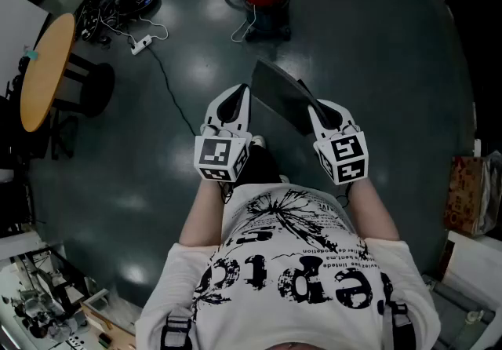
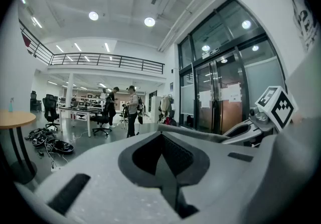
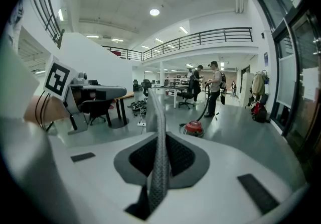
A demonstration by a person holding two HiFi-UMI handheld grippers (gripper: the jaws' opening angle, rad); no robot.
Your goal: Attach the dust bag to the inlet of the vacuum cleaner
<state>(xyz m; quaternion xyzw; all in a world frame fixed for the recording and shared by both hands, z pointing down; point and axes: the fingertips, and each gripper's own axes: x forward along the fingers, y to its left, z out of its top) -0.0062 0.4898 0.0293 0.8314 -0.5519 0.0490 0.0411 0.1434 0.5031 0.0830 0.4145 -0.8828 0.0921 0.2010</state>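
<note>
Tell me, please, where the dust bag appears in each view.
Head view: dust bag at centre, reaching forward from the right gripper.
Left gripper view: edge-on, right of centre, beyond the jaws.
Right gripper view: lower centre, clamped between the jaws.
Shared landmark: the round wooden table, at left in all three.

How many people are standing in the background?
2: one person stands just left of a second person, both beyond the red vacuum cleaner. Others may be hidden.

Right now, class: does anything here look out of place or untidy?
Yes: a tangle of cables lies loose on the floor beside the round table, and one cord trails out across it, a likely trip hazard.
</note>
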